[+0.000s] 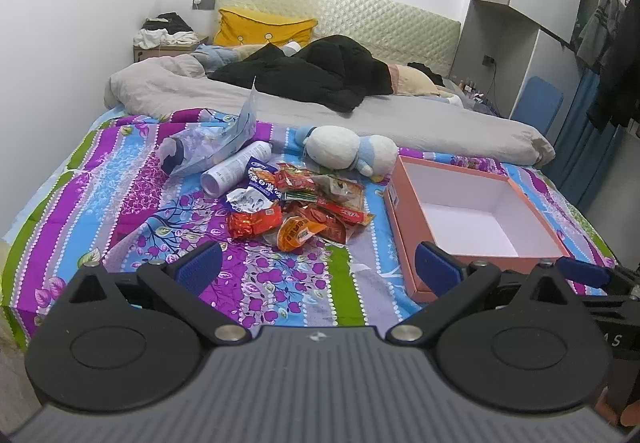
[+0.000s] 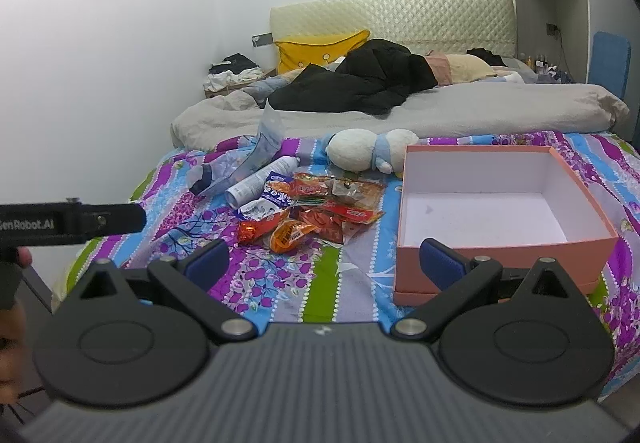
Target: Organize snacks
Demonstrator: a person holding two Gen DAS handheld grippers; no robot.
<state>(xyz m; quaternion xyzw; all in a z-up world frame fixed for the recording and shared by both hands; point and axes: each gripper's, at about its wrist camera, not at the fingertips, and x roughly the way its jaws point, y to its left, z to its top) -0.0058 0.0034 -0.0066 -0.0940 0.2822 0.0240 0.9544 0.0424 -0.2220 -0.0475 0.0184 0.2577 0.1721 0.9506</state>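
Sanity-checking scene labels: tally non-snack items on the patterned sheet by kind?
Pink box: 1
Plush toy: 1
White cylinder can: 1
Clear plastic bag: 1
Total: 4, beside the snack pile, packets too overlapped to count.

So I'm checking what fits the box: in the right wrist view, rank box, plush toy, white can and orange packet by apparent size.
1. box
2. plush toy
3. white can
4. orange packet
The packet lies nearer the camera, so the last two are unsure.
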